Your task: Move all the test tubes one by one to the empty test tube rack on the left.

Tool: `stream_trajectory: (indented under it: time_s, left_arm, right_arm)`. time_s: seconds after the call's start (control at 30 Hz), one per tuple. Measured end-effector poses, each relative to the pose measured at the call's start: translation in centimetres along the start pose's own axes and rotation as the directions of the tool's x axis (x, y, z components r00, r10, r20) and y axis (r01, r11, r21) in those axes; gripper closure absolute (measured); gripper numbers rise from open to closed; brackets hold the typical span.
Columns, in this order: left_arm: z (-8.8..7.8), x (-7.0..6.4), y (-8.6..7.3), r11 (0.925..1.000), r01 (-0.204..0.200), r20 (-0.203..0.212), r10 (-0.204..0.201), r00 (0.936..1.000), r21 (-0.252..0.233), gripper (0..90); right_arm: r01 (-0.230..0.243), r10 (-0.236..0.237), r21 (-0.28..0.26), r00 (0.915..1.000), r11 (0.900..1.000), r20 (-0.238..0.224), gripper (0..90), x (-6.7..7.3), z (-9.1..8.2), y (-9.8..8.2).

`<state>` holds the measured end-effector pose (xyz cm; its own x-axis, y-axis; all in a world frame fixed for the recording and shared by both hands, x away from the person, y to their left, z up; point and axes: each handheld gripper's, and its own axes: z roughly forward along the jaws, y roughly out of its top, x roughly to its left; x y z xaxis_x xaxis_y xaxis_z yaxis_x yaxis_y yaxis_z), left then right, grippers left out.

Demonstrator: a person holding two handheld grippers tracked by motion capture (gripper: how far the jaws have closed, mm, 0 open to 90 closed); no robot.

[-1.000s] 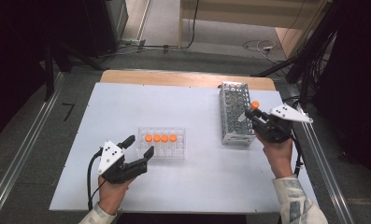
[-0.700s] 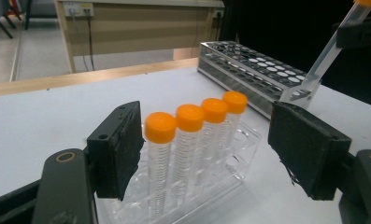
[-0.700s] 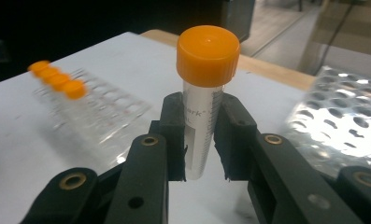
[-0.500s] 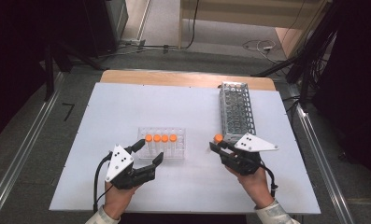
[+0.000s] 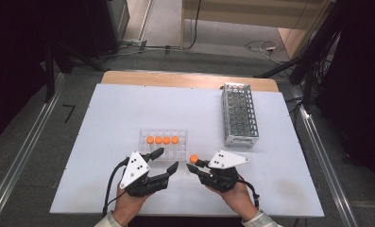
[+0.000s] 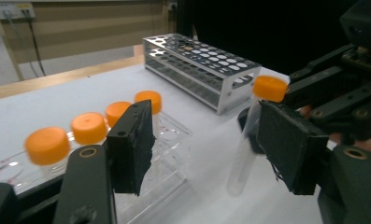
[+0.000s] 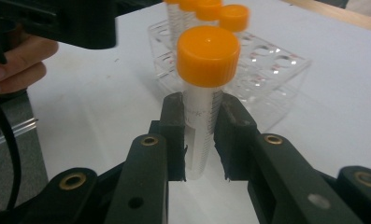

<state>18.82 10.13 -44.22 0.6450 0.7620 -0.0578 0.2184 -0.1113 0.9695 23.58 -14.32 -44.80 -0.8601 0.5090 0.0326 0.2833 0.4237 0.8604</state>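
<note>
1. Orange-capped tube [image 7: 203, 84] clamped upright in right gripper [image 7: 199, 140], just in front of clear rack [image 5: 162, 144].
2. Left gripper [image 6: 211, 149] half open, jaws just been closing, empty; tube probably between them, untouched.
3. Next: hand over or seat in a free well.

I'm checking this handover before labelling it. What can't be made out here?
- Held tube, right gripper view: lower end hidden behind the right gripper; printed scale blurred.
- Clear rack, left gripper view: near part hidden by the left gripper; its caps motion-blurred.
- Metal rack, high view: holes too small to tell if any are filled.
</note>
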Motion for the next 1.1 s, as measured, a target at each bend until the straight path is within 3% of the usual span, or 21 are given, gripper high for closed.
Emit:
stream_trajectory:
  time_s: [0.37, 0.67, 0.83, 0.87, 0.97, 1.1]
  left_arm:
    - [0.9, -1.2, -0.1, 0.9994, -0.033, 0.074, 0.032, 0.9967, 0.012, 49.6]
    - [1.4, -1.5, -0.4, 0.9982, -0.046, 0.099, 0.043, 0.9942, 0.037, 67.6]
    - [1.3, -1.4, -0.3, 0.9982, -0.048, 0.097, 0.044, 0.9943, 0.037, 70.1]
    - [1.2, -1.4, -0.3, 0.9984, -0.045, 0.093, 0.041, 0.9948, 0.035, 70.1]
    - [0.6, -0.9, 0.2, 0.9993, -0.033, 0.08, 0.032, 0.9963, 0.014, 70.3]
    - [-0.7, 0.6, 0.8, 0.9999, 0.009, 0.049, -0.009, 0.9988, -0.007, 70.3]
  right_arm:
    - [0.037, -0.036, 0.014, 0.9986, 0.999, -0.038, 71.7, 1.7, 1.4, 0.3]
    - [0.054, -0.053, 0.013, 0.9974, 0.998, -0.049, 71.7, 2.3, 1.7, 0.5]
    - [0.053, -0.052, 0.013, 0.9973, 0.999, -0.052, 71.2, 2.3, 1.7, 0.5]
    - [0.053, -0.052, 0.011, 0.9972, 0.999, -0.053, 69.8, 2.3, 1.6, 0.5]
    - [0.053, -0.051, 0.016, 0.9962, 0.998, -0.071, 49.5, 2.3, 1.4, 0.5]
    - [0.035, -0.033, 0.027, 0.9985, 0.999, -0.044, 36.5, 1.4, 0.8, 0.1]
